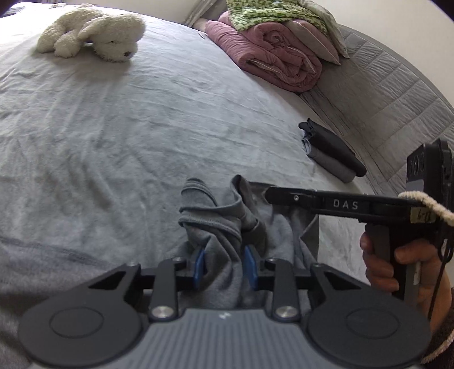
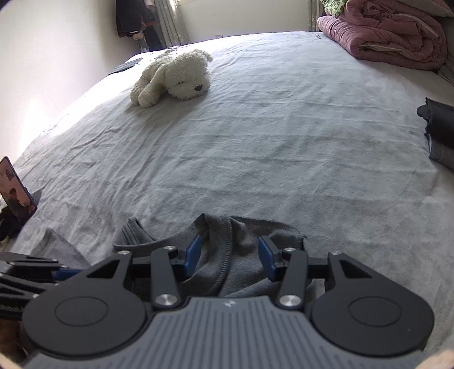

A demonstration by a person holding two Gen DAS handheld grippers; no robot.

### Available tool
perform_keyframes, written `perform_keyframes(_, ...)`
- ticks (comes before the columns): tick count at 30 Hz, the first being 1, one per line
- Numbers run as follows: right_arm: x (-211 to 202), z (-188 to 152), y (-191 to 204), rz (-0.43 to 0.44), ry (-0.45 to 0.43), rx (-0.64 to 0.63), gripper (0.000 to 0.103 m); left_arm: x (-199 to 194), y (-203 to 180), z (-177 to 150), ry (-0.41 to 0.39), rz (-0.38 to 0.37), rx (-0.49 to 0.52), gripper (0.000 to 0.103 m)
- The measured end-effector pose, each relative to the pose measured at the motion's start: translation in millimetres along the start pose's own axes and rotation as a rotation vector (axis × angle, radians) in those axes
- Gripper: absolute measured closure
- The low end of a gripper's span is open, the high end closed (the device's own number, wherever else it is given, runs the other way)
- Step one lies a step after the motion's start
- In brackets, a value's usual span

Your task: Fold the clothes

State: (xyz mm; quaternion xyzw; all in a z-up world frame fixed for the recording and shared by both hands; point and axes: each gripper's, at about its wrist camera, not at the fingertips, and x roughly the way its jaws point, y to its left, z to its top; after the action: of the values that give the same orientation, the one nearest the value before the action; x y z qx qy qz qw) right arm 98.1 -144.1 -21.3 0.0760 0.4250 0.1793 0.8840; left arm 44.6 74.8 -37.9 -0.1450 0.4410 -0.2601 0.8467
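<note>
Both tongs pitch down at the bed's near edge: left tongs (image 1: 224, 265) pinch a bunched fold of the grey garment (image 1: 227, 215), right tongs (image 2: 229, 257) are spread with cloth loose between them. Bed (image 2: 255, 127) lies open toward 12 o'clock; plush dog (image 2: 176, 76) at 11, folded stack (image 1: 332, 153) at 2. Garment is crumpled; long axis unclear.

Wide bed under a wrinkled pale grey sheet (image 2: 255, 136) stretching ahead of the tool, grey quilted padded headboard (image 1: 383, 93) curving along its right side, plain cream wall (image 2: 56, 56) to the left, pale curtains (image 2: 167, 20) far ahead, soft daylight across the sheet
</note>
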Motion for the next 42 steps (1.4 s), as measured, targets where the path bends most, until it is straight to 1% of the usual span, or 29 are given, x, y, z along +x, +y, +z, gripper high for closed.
perform_keyframes(2,-2,-1,1,0.075,0.021,0.049,0.054,7,-10,-3,0.009,-0.012,0.032,0.073)
perform_keyframes(5,-4,-3,6,0.163,0.038,0.092,0.054,12,-25,-9,0.016,-0.042,0.084,0.073)
perform_keyframes(9,-11,-6,18,0.226,0.031,0.071,0.054,16,-36,-17,0.031,-0.050,0.128,0.074)
perform_keyframes(11,-10,-10,23,0.213,0.038,0.035,0.054,15,-40,-21,0.031,-0.056,0.149,0.074)
perform_keyframes(12,-10,-12,26,0.198,0.042,0.011,0.056,14,-41,-21,0.032,-0.060,0.154,0.074)
perform_keyframes(13,-10,-15,28,0.183,0.047,-0.012,0.076,12,-41,-21,0.033,-0.064,0.158,0.074)
perform_keyframes(14,-9,-17,29,0.152,0.051,-0.036,0.089,10,-41,-22,0.034,-0.069,0.161,0.074)
perform_keyframes(17,-11,-22,17,0.113,0.047,-0.025,0.090,0,-38,-18,0.021,-0.098,0.157,0.073)
perform_keyframes(19,-17,-26,6,0.093,0.037,-0.005,0.090,-10,-35,-15,0.005,-0.124,0.146,0.070)
perform_keyframes(21,-21,-31,-5,0.089,0.041,0.015,0.090,-22,-32,-9,-0.032,-0.138,0.149,0.066)
perform_keyframes(23,-26,-37,-13,0.086,0.044,0.029,0.091,-31,-28,-2,-0.074,-0.127,0.153,0.064)
perform_keyframes(25,-30,-43,-19,0.081,0.046,0.037,0.091,-35,-21,4,-0.101,-0.099,0.130,0.062)
perform_keyframes(26,-32,-45,-20,0.081,0.042,0.043,0.091,-34,-17,8,-0.102,-0.086,0.109,0.061)
perform_keyframes(27,-34,-45,-21,0.083,0.038,0.050,0.091,-31,-13,10,-0.091,-0.077,0.091,0.059)
perform_keyframes(28,-36,-46,-22,0.086,0.031,0.057,0.091,-25,-12,11,-0.065,-0.061,0.087,0.053)
perform_keyframes(29,-39,-46,-23,0.089,0.019,0.064,0.091,-17,-11,12,-0.036,-0.043,0.087,0.050)
perform_keyframes(30,-42,-46,-23,0.092,0.008,0.064,0.092,-10,-10,12,-0.007,-0.025,0.086,0.048)
perform_keyframes(32,-47,-45,-23,0.097,-0.017,0.064,0.092,5,-7,8,0.054,-0.001,0.079,0.048)
perform_keyframes(33,-49,-44,-23,0.100,-0.031,0.063,0.092,10,-4,7,0.074,0.001,0.066,0.050)
perform_keyframes(34,-52,-42,-22,0.102,-0.044,0.063,0.092,14,-2,6,0.086,-0.006,0.044,0.055)
perform_keyframes(35,-53,-40,-21,0.105,-0.058,0.063,0.092,17,0,5,0.097,-0.014,0.019,0.063)
perform_keyframes(36,-54,-38,-21,0.105,-0.065,0.063,0.092,19,2,5,0.104,-0.024,0.002,0.074)
perform_keyframes(37,-54,-37,-21,0.106,-0.072,0.063,0.092,18,1,6,0.097,-0.024,-0.008,0.082)
perform_keyframes(38,-54,-35,-20,0.105,-0.077,0.060,0.091,17,1,6,0.087,-0.021,-0.017,0.087)
perform_keyframes(39,-53,-34,-19,0.103,-0.081,0.057,0.091,14,0,6,0.069,-0.015,-0.023,0.091)
perform_keyframes(42,-50,-29,-17,0.099,-0.087,0.047,0.090,1,-5,11,-0.016,0.022,-0.029,0.094)
